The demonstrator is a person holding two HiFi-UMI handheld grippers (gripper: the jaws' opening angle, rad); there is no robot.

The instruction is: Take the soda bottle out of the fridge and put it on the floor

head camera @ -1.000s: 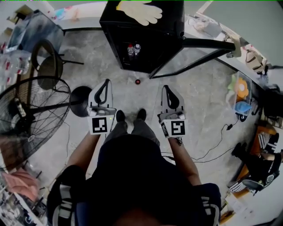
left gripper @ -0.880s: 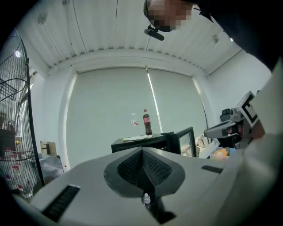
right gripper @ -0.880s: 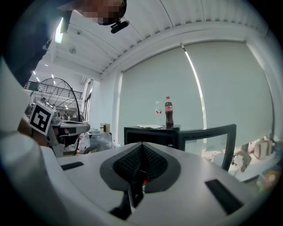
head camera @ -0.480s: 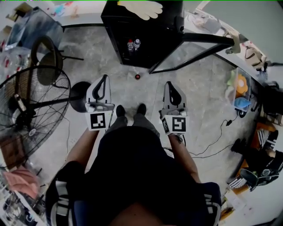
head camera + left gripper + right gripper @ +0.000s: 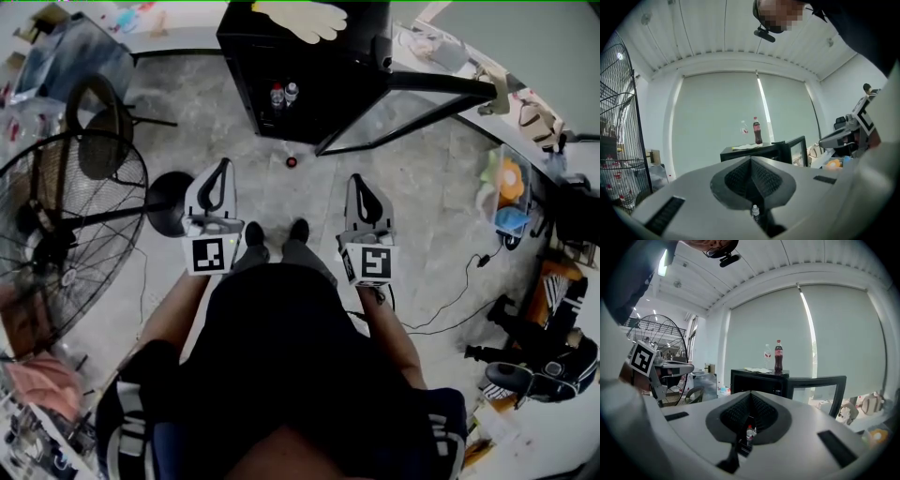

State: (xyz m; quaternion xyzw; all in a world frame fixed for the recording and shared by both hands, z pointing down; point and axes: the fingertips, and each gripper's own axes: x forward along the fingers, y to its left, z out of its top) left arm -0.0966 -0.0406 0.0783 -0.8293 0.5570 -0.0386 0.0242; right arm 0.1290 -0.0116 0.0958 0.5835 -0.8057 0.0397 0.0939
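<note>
The black fridge (image 5: 300,56) stands ahead with its glass door (image 5: 412,117) swung open to the right. Two small bottles (image 5: 283,96) stand inside, one red-capped, one white-capped. The same bottles (image 5: 749,431) show tiny through the gap beneath the right jaws. In both gripper views a dark cola bottle (image 5: 778,356) and a clear bottle (image 5: 768,357) rise above the fridge top. My left gripper (image 5: 223,166) and right gripper (image 5: 360,180) are held side by side over the floor, well short of the fridge, both shut and empty.
A large standing fan (image 5: 66,225) with its round base (image 5: 169,211) is close on the left, a chair (image 5: 98,131) behind it. A red cap (image 5: 292,161) lies on the floor before the fridge. A cable (image 5: 459,300) and clutter sit at the right.
Both grippers have stayed shut and nearly still in front of me. The view has shifted slightly, and a person at the lower right has moved.
</note>
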